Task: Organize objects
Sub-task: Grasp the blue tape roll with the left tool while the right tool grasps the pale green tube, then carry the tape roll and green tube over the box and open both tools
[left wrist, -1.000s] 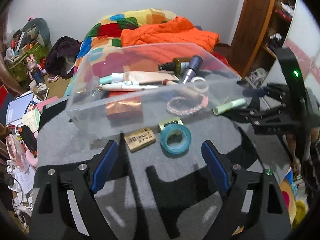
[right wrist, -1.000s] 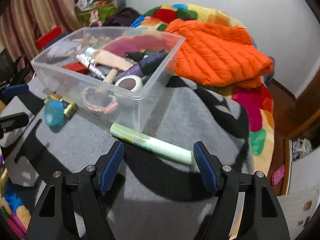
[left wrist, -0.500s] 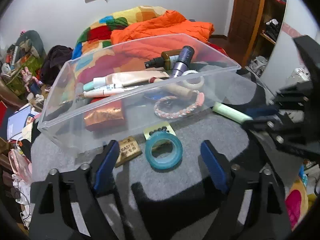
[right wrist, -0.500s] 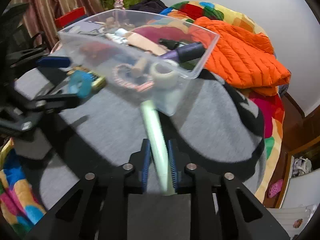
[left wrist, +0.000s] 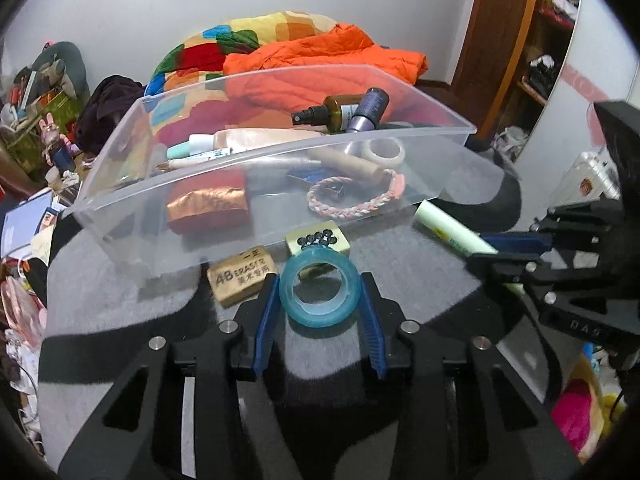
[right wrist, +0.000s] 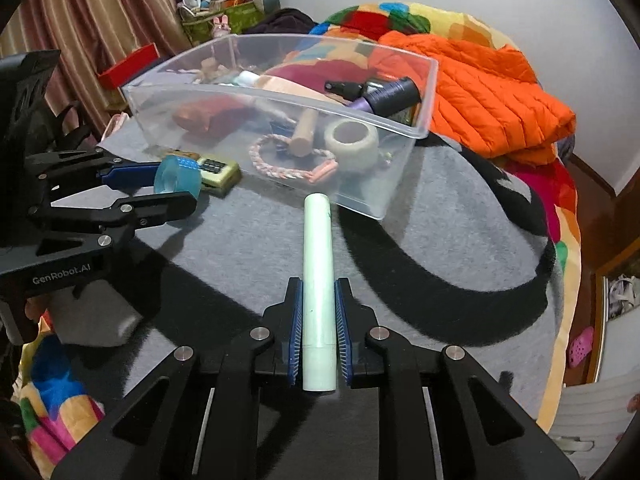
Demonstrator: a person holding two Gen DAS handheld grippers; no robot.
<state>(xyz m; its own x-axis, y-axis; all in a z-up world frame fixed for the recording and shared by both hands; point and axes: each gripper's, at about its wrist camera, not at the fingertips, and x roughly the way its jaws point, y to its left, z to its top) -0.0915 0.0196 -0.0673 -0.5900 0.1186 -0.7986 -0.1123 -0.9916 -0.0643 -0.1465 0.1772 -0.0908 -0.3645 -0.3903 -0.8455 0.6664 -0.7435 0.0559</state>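
Our right gripper (right wrist: pixel 319 336) has its blue-padded fingers (right wrist: pixel 297 332) closed on the pale green plastic tube (right wrist: pixel 318 276); the pads press its sides near the back end, and the tube runs forward with its far tip just short of the clear plastic storage bin (right wrist: pixel 400 130). From the left wrist view the same tube slants out of the right gripper's fingers toward the bin's right corner.

Our left gripper (left wrist: pixel 319 312) has just been closing its fingers, and the translucent teal ring of tape (left wrist: pixel 319 294) sits between them. The blue pads (left wrist: pixel 267 316) stand against its two sides, gripping it. Just behind the ring, touching or nearly so, lie a tan rectangular eraser with dark print (left wrist: pixel 241 276) and a small yellow-green block with black dots (left wrist: pixel 318 238), both against the bin's near wall on the grey and black blanket (left wrist: pixel 120 300) that covers the bed.

Inside the bin we see a pink and white braided bracelet (left wrist: pixel 356 198), a white tape roll (left wrist: pixel 383 152), a copper foil packet (left wrist: pixel 206 206), a beige tube (left wrist: pixel 264 138), a brown spray bottle (left wrist: pixel 332 114) and a purple cylinder (left wrist: pixel 370 110). Behind the bin lies an orange quilted jacket (right wrist: pixel 492 92).
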